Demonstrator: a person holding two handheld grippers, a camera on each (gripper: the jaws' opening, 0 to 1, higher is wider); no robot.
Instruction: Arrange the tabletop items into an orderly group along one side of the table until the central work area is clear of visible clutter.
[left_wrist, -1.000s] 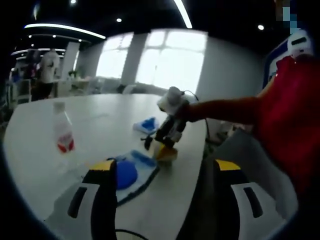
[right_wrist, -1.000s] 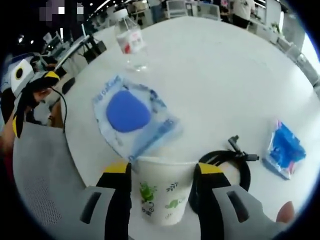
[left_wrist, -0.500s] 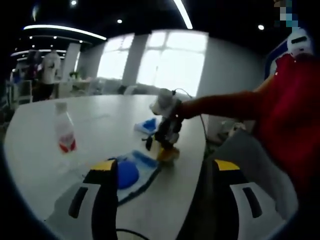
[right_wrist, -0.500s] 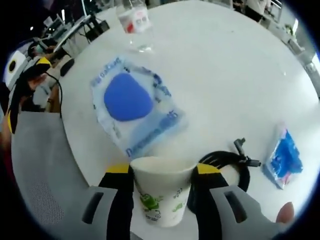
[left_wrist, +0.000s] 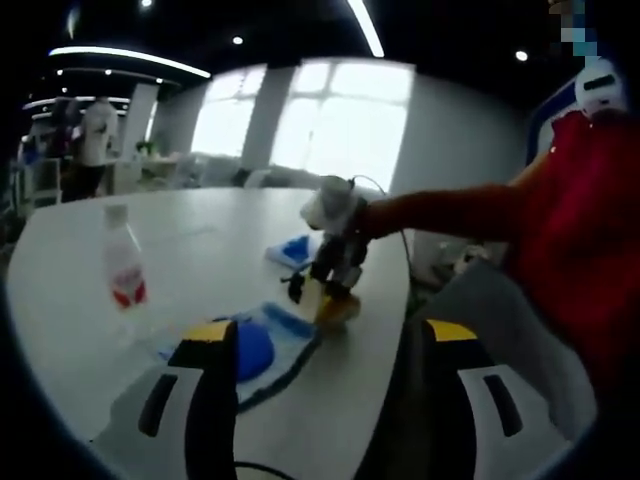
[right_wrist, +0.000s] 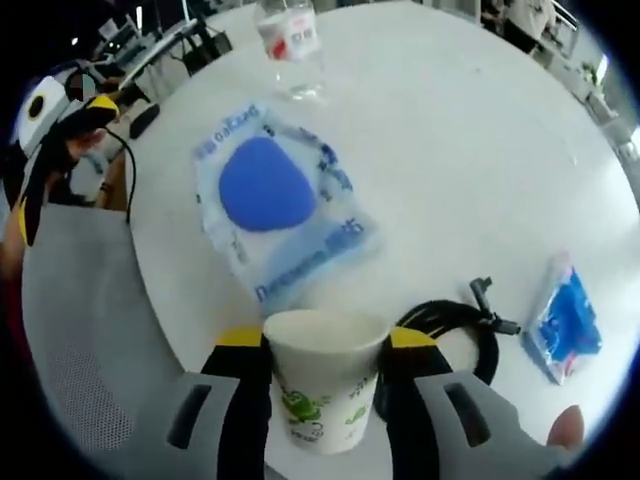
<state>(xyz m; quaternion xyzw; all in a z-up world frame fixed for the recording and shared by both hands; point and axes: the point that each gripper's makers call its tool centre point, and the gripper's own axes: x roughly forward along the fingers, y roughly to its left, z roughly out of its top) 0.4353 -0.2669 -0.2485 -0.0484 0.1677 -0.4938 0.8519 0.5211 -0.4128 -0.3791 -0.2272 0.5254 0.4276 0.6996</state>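
With my right gripper (right_wrist: 322, 375) clamped on the white paper cup with green leaf print (right_wrist: 325, 380), near the white table's (right_wrist: 450, 150) edge beside the blue-pad plastic pouch (right_wrist: 280, 215), I judge this the carrying step. Next: set it down by the clear water bottle (right_wrist: 292, 45). Left gripper (left_wrist: 315, 385) idle, jaws apart (holding nothing).

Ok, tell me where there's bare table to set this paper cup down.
The widest bare stretch is the table top beyond the big blue pouch, between the water bottle and the small blue packet. It is crowded near the right gripper, where the paper cup sits between pouch and black cable.
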